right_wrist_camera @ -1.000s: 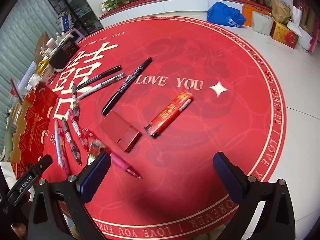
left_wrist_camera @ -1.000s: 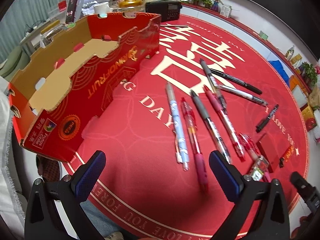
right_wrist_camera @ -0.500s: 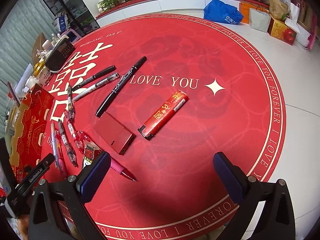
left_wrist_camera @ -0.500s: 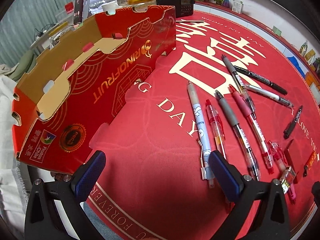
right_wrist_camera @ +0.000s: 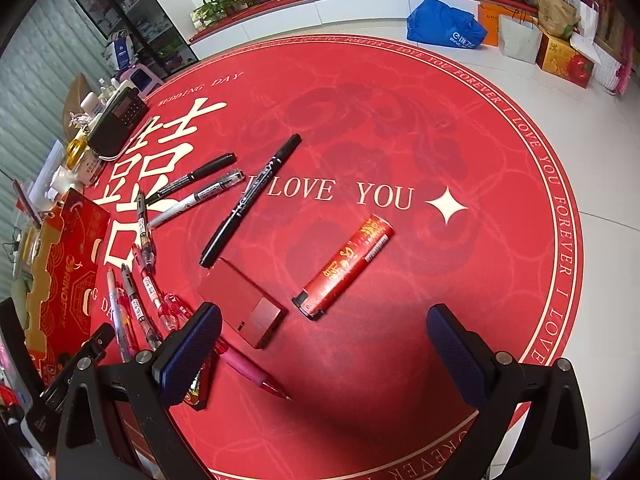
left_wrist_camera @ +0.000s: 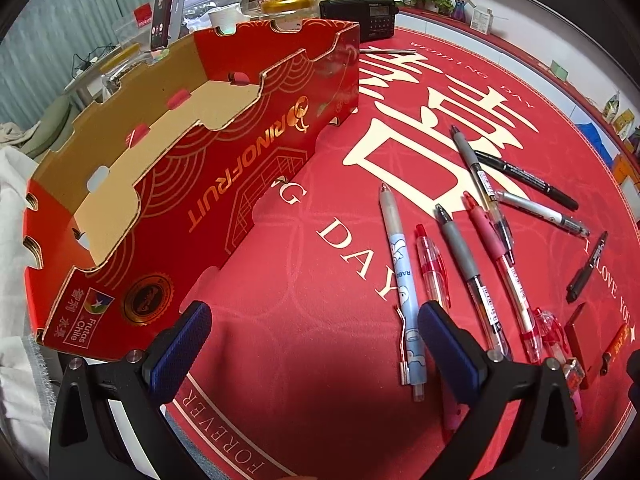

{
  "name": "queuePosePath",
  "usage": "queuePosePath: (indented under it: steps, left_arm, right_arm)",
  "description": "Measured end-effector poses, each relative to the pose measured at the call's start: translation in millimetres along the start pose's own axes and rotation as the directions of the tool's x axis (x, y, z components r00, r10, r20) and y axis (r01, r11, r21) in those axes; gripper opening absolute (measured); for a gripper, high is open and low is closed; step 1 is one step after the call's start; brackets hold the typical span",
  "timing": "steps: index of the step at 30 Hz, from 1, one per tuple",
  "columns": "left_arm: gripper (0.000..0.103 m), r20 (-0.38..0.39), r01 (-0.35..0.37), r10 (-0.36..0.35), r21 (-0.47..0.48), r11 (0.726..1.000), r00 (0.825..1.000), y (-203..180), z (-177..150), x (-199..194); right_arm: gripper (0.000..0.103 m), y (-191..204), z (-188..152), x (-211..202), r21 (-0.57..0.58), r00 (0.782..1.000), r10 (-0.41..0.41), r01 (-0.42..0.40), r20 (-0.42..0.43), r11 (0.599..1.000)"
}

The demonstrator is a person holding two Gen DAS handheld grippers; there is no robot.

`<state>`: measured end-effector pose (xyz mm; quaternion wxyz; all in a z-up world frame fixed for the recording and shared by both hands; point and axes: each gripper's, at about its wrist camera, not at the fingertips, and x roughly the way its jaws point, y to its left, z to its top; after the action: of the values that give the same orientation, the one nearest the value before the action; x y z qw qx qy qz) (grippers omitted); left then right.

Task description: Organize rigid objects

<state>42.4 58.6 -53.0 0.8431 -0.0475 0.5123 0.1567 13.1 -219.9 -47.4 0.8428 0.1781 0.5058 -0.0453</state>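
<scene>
A round red mat point(right_wrist_camera: 400, 128) on the floor carries scattered pens beside an empty fruit box point(left_wrist_camera: 168, 168). Both the left tongs point(left_wrist_camera: 312, 344) and right tongs point(right_wrist_camera: 324, 344) gape wide, holding nothing. Collecting seems just starting; next, the left must probably close on the blue cartoon pen point(left_wrist_camera: 400, 264).

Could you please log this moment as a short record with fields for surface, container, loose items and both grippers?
surface: round red mat with gold lettering
container: red cardboard tray, open top, nothing visible inside
loose items: pens fanned on the mat beside the tray; red lighter; red box; black marker
left gripper: jaws open, holding nothing
right gripper: jaws open, holding nothing, above the mat near the red box
</scene>
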Motion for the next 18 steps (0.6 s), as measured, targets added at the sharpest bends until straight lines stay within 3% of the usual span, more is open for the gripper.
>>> queuePosePath:
  steps: [18]
  left_arm:
    - [0.103, -0.002, -0.011, 0.011, 0.001, 1.0, 1.0, 0.7, -1.0, -0.8]
  right_arm:
    - [0.103, -0.6, -6.7, 4.3, -0.004, 0.999, 0.006, -0.006, -0.036, 1.0]
